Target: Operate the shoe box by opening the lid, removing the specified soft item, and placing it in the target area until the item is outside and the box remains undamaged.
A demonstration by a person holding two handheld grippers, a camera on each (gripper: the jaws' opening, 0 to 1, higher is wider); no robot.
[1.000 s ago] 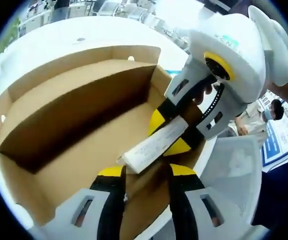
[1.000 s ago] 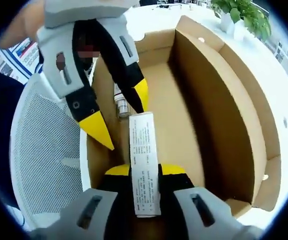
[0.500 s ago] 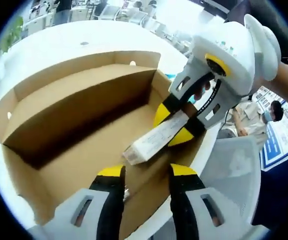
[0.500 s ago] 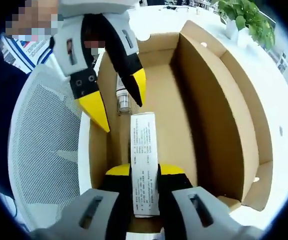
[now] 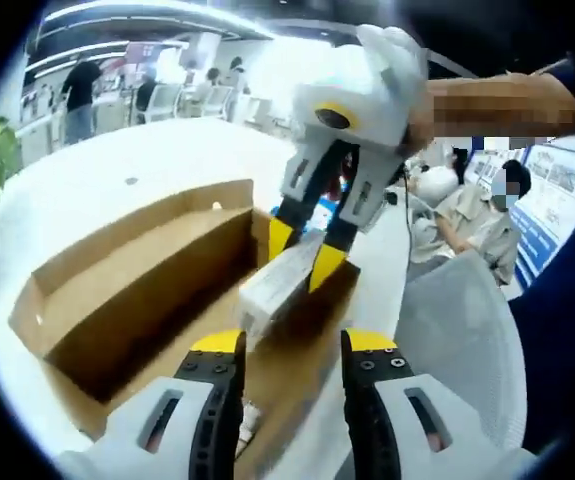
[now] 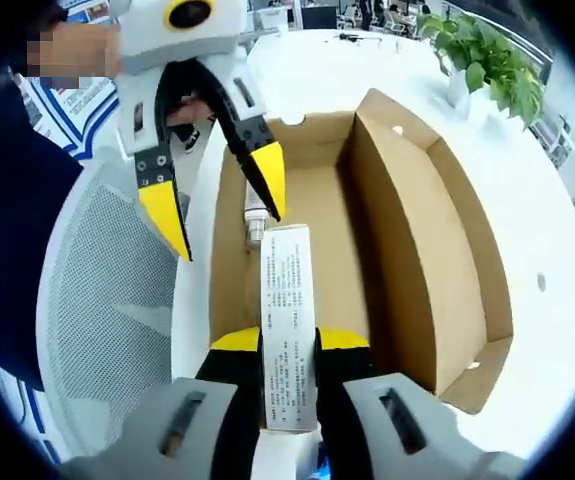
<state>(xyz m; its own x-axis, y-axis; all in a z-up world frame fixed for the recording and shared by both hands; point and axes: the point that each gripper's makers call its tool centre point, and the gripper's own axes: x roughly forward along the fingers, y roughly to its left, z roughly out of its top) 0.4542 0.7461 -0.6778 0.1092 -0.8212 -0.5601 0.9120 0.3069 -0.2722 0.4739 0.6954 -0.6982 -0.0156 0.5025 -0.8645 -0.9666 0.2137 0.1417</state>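
1. Table (image 6: pixel 527 230): white surface under both my tongs, carrying the box.
2. Shoe box (image 6: pixel 407 250) (image 5: pixel 117 300): open brown cardboard, its lid standing upright along the far side; it lies ahead of and below my right tongs.
3. Chair (image 6: pixel 107 330): white mesh seat just beside the box, under my left tongs.
4. Left tongs (image 5: pixel 282 350) (image 6: pixel 222 205): jaws spread, holding nothing, hanging over the near wall of the box.
5. Right tongs (image 6: pixel 287 345) (image 5: pixel 297 255): jaws closed on the long white packet (image 6: pixel 287 335) (image 5: pixel 272 285), which is lifted above the box floor and points into the box.
6. Small bottle (image 6: pixel 255 222): rests against the inner wall, beyond the packet's far end.
7. Risk, as I judge it: the packet is soft and held near one end, so it may sag, slip, or catch the cardboard wall and tear it.
8. Writing: fine black print covers the packet, too small to read.
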